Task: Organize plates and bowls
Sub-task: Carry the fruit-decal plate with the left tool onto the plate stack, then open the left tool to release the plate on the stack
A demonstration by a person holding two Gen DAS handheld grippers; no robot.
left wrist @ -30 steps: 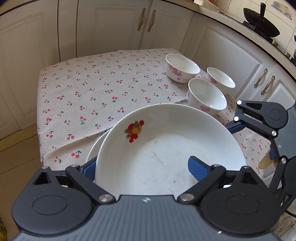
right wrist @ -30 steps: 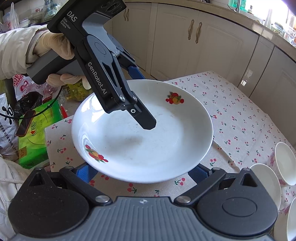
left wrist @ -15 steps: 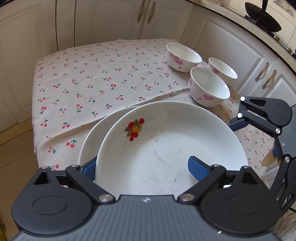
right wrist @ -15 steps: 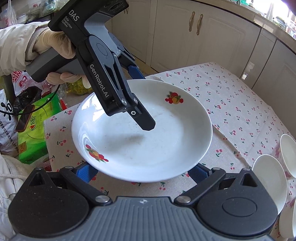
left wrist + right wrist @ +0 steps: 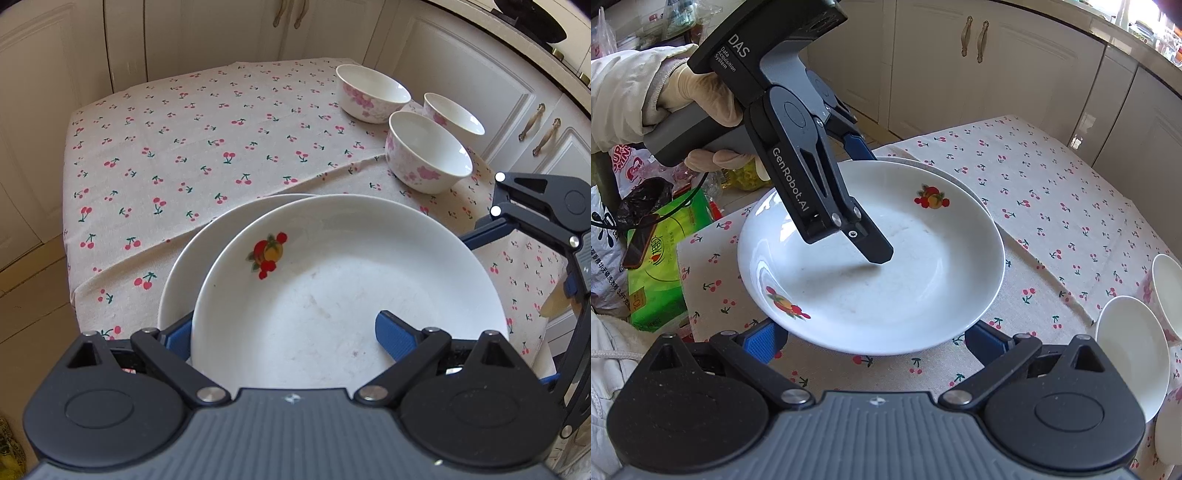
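Observation:
A white plate with fruit prints [image 5: 347, 288] [image 5: 871, 258] is held over a second white plate [image 5: 192, 258] [image 5: 960, 181] that lies on the cherry-print cloth. My left gripper [image 5: 284, 332] [image 5: 864, 184] is shut on the upper plate's rim, one finger inside the dish, one underneath. My right gripper [image 5: 875, 341] is open, its blue fingertips [image 5: 761, 341] beside and below the plate's near rim; it also shows in the left wrist view [image 5: 491, 229]. Three white bowls with pink flowers [image 5: 424, 155] stand at the table's far side.
The cherry-print tablecloth [image 5: 192, 147] covers a small table among white cabinets [image 5: 960, 74]. Bags and a green pack [image 5: 653, 266] lie off the table's edge by my left hand. Two of the bowls [image 5: 1130, 354] sit close to my right gripper.
The held plate has moved over the lower plate and down towards it; more of the lower plate's rim shows beyond it. Both grippers keep their hold and spread.

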